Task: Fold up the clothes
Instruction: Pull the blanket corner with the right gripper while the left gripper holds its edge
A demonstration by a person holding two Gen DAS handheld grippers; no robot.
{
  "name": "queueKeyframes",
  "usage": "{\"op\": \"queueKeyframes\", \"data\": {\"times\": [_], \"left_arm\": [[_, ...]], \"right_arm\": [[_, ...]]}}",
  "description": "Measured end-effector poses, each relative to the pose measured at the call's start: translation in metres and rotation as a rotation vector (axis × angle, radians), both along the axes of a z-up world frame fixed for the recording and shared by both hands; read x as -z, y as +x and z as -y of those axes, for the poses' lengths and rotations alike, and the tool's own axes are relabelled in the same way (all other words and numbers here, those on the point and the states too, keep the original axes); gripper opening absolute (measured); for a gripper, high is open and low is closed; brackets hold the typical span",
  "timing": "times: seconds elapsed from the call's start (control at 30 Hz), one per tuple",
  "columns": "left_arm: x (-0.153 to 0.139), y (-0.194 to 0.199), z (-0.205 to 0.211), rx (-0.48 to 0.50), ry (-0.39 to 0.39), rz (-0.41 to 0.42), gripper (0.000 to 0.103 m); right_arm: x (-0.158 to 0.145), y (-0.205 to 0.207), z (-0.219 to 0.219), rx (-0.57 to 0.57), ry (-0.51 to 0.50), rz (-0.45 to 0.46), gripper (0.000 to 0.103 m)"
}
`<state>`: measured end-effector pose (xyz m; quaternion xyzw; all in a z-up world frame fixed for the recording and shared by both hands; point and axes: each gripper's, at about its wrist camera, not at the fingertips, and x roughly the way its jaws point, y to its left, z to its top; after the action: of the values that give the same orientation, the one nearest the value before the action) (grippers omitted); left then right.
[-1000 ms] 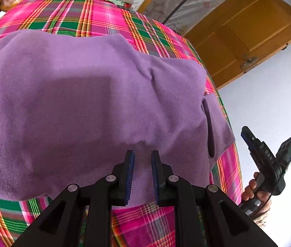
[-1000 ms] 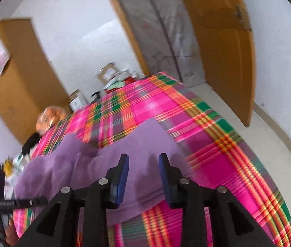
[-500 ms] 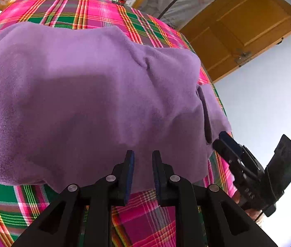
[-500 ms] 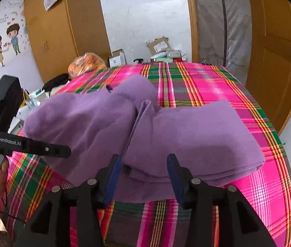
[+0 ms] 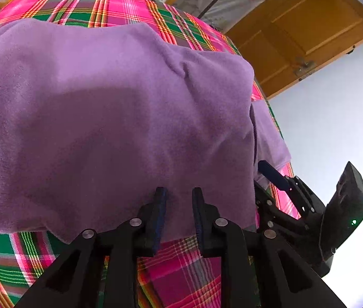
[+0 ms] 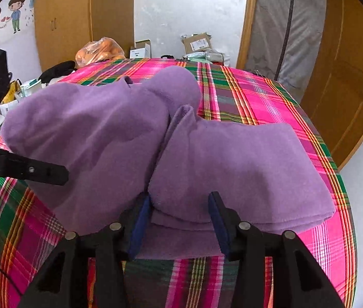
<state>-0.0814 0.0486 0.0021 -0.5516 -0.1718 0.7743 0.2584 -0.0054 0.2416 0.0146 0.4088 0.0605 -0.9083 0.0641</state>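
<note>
A purple fleece garment lies bunched on a round table under a pink and green plaid cloth. My left gripper sits at the garment's near edge. Its jaws are opening with a narrow gap, and I see no fabric pinched between the pads. In the right wrist view the garment has a folded, layered part on its right. My right gripper straddles the near edge of that fold. Its wide jaws are closing, with the fold between them and the pads not visibly pressing. The right gripper also shows at the garment's right corner.
A wooden door stands to the right of the table. Cardboard boxes and an orange bag lie beyond its far edge. A wardrobe is at the back left. The left gripper's finger reaches in from the left.
The right gripper swung in from beside the table to the garment's near right fold, rolled level and opened wider. The left gripper stayed put and its jaws widened slightly.
</note>
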Motion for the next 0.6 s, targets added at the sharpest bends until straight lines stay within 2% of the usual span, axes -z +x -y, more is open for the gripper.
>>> {"op": "queueKeyframes", "data": {"times": [0.13,0.33,0.6], "left_arm": [[0.0,-0.001,0.002,-0.003,0.0,0.002,0.022],[-0.002,-0.002,0.001,-0.005,-0.007,0.001,0.022],[-0.003,-0.002,-0.001,-0.009,-0.014,-0.003,0.022]], "right_arm": [[0.0,-0.004,-0.004,0.045,0.01,0.0,0.019],[-0.007,-0.004,-0.023,0.102,-0.043,-0.031,0.015],[-0.025,-0.003,-0.056,0.191,-0.113,-0.086,0.015]]}}
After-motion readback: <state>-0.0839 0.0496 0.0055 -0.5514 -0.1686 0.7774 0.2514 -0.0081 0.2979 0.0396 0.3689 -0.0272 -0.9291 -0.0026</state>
